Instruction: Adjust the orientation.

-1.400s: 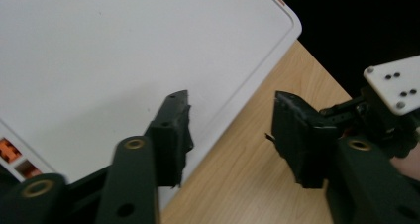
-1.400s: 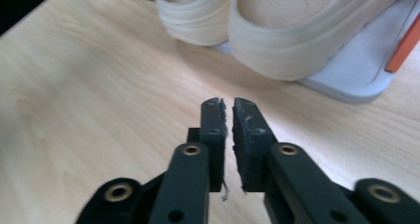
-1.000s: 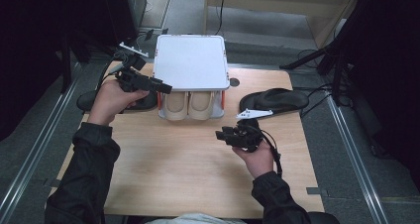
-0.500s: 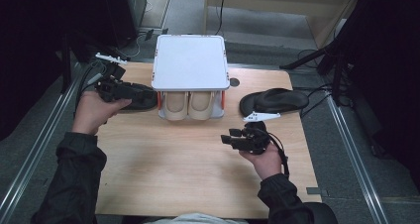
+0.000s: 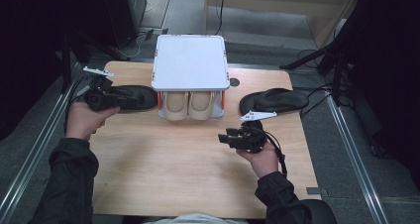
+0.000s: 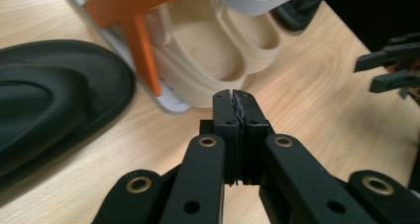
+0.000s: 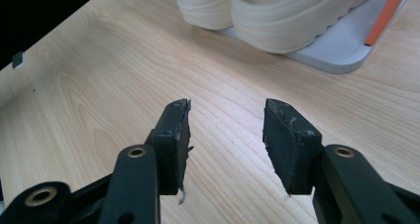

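A person sat at a wooden table (image 5: pixel 163 159) with a hand-held gripper in each hand. The left gripper (image 5: pixel 101 100) had just snapped its jaws together on nothing; in the left gripper view its two black pads (image 6: pixel 233 107) met flush with no gap. Just to the left of those closed jaws lay a black slipper (image 6: pixel 54 95), flat on the table and untouched. Ahead of them stood a white shoe rack (image 5: pixel 189 60) with orange uprights (image 6: pixel 141 50), holding a pair of cream slippers (image 5: pixel 188 105) side by side on its lower shelf.

The right gripper (image 5: pixel 233 137) hovered with its jaws apart and empty, the cream slippers and rack well ahead of it and bare wood between its pads (image 7: pixel 173 135). A second black slipper (image 5: pixel 275 100) lay beyond it, off to the right.

The likely risk: with the left jaws shut, a reach for the near black slipper would only nudge or push it, possibly against the rack, rather than grip it. The jaws would need to open first. The slipper's low, rounded edge might also let the pads slide off.

The near black slipper looked matte, smooth and moulded, with a shallow contoured footbed and a broad rounded outline, probably soft foam or rubber.
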The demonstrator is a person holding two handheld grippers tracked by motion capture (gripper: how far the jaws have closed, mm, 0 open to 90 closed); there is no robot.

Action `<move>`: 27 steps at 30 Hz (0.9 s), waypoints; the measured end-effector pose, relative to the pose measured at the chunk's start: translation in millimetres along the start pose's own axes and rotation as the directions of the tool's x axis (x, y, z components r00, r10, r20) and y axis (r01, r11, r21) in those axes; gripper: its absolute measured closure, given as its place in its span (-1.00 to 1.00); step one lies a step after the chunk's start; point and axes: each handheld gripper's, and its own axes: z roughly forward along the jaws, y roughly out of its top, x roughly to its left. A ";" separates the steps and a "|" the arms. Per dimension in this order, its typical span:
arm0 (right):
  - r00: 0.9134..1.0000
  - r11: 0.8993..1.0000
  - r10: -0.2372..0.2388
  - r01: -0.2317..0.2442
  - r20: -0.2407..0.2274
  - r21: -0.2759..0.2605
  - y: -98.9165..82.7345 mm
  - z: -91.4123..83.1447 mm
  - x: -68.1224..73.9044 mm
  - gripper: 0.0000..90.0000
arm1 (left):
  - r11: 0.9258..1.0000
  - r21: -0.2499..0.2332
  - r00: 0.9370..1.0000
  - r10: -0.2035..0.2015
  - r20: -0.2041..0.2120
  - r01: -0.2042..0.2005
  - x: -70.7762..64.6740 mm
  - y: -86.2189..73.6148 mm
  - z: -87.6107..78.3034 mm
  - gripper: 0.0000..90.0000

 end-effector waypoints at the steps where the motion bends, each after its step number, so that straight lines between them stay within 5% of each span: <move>1: 1.000 1.000 -0.003 0.003 0.003 0.005 -0.2 0.8 0.7 0.20 | 1.000 -0.004 1.000 -0.002 -0.005 0.002 3.2 -1.1 0.0 0.99; 9: 1.000 1.000 -0.007 0.007 0.001 0.018 -0.6 5.2 2.6 0.19 | 0.999 -0.039 0.997 -0.033 -0.071 0.031 32.5 -9.1 -5.1 1.00; 27: 1.000 0.999 -0.007 0.008 -0.011 0.038 -3.2 11.1 4.8 0.20 | 0.996 -0.012 0.980 -0.094 -0.176 0.094 97.3 -25.5 -4.9 1.00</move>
